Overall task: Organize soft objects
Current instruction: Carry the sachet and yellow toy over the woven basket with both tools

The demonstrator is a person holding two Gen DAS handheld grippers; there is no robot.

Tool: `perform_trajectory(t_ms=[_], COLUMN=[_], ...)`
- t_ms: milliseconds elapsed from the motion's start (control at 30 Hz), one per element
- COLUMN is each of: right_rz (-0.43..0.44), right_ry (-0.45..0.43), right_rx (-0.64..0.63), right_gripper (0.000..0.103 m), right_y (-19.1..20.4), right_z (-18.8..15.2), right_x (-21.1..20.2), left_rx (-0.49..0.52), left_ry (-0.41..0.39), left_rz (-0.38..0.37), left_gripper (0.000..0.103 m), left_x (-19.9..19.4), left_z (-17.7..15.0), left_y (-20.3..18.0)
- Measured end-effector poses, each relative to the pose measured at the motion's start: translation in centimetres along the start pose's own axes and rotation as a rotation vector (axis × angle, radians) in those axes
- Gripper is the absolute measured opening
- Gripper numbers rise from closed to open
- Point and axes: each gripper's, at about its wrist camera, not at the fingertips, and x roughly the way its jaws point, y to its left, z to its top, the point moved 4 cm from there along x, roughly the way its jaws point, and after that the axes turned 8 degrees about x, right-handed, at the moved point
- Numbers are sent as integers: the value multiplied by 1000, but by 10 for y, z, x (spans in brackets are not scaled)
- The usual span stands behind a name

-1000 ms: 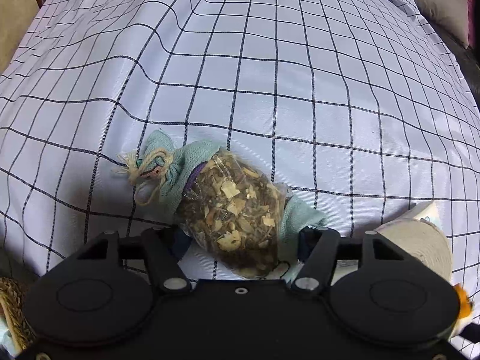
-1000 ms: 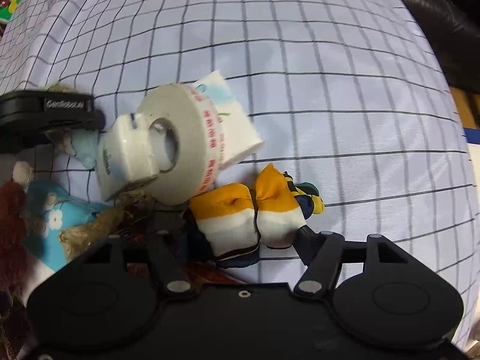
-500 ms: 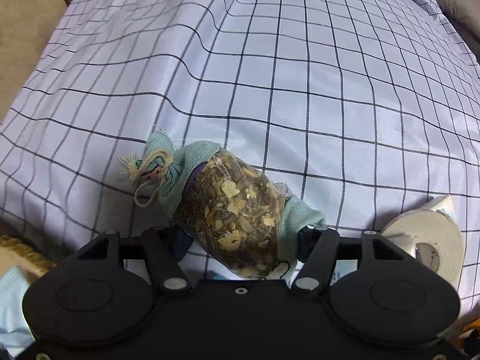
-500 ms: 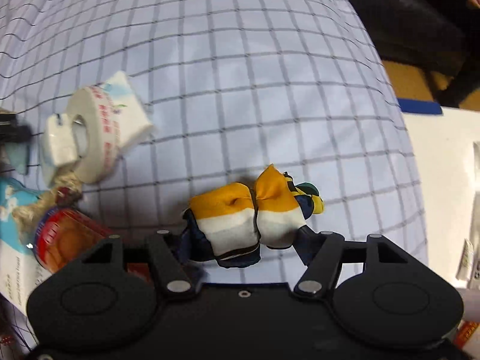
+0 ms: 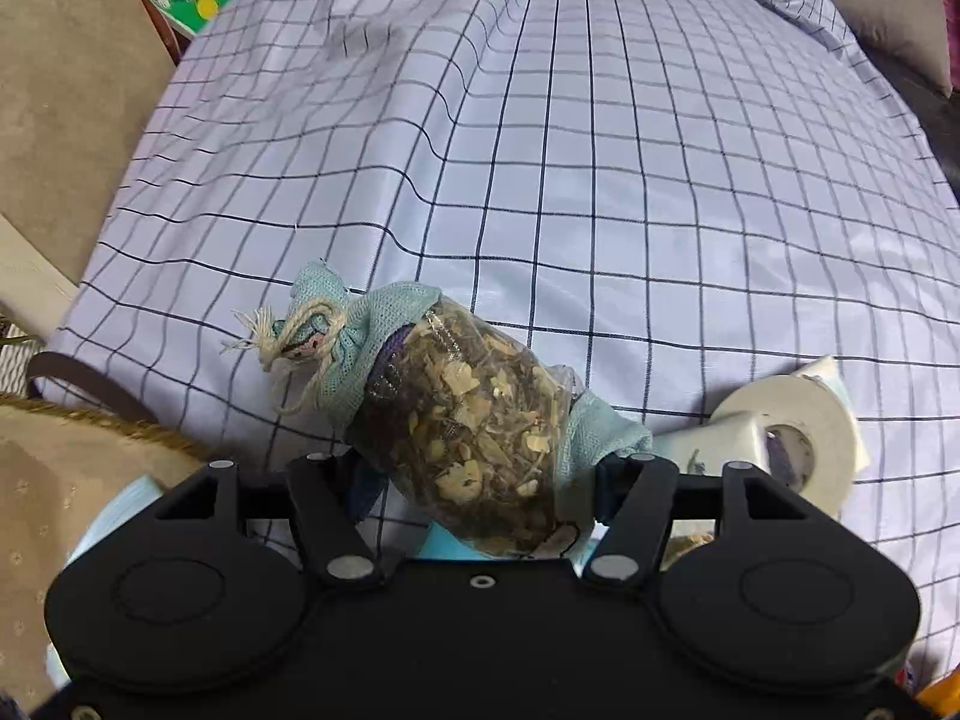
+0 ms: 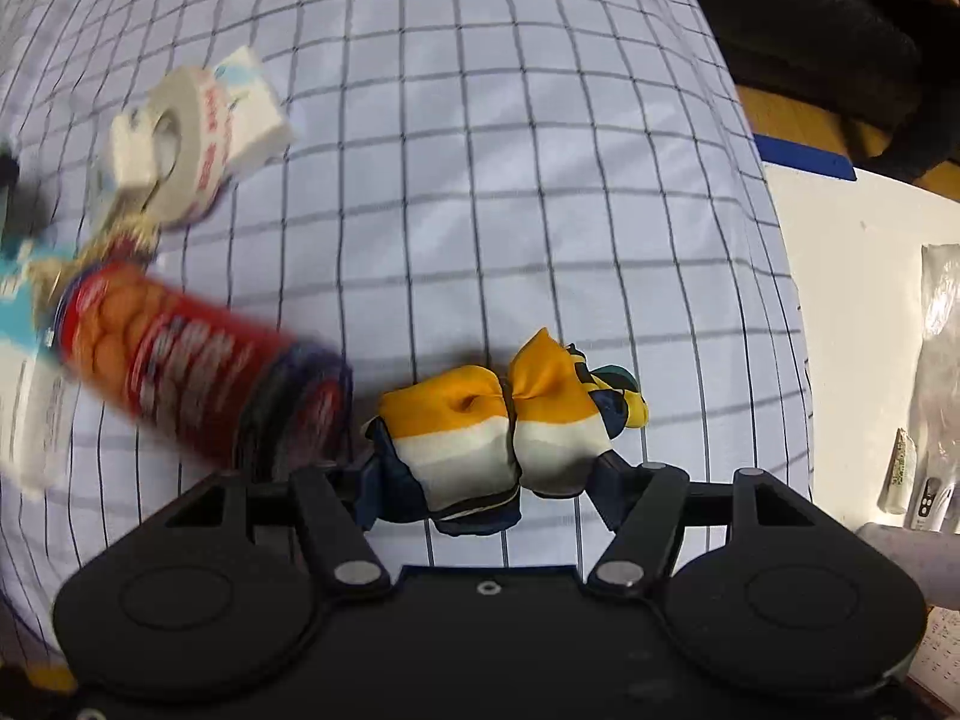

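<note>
Herb sachet (image 5: 462, 420), teal cloth, string-tied: clamped crosswise in left claw (image 5: 480, 474), above checked cloth (image 5: 600, 180). Knotted scarf (image 6: 498, 432), orange, white, navy: clamped in right claw (image 6: 480, 480). Tape roll (image 6: 186, 138) up and left of right claw; red can (image 6: 180, 372) just left, blurred.

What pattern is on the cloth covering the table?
White cloth with a dark grid check, clearest in the left wrist view.

There are two grippers, one in each view. One pouch (image 5: 462, 420) is full of dried bits. One knotted cloth (image 6: 510, 420) is yellow and white. One tape roll (image 6: 186, 144), one red can (image 6: 180, 372) and one checked sheet (image 5: 600, 180).
</note>
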Motion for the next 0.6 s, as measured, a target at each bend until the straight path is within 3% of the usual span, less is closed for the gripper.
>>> perform_trajectory(t_ms=[167,333,600], right_rz=[33,129,266], right_ry=[19,21,-61], right_rx=[-110,-206,-296], right_gripper=[65,65,65], right_y=[15,45,114], right_z=[-33,-61,-65], right_x=[-14,-40,-85], left_rx=[-3,-22,-71], left_ry=[-35,-77,-129], left_rz=[2,5,89], left_gripper=[60,60,60], left_x=[-23,-47,-85], left_z=[-4,-9,-25], left_y=[7,22,71])
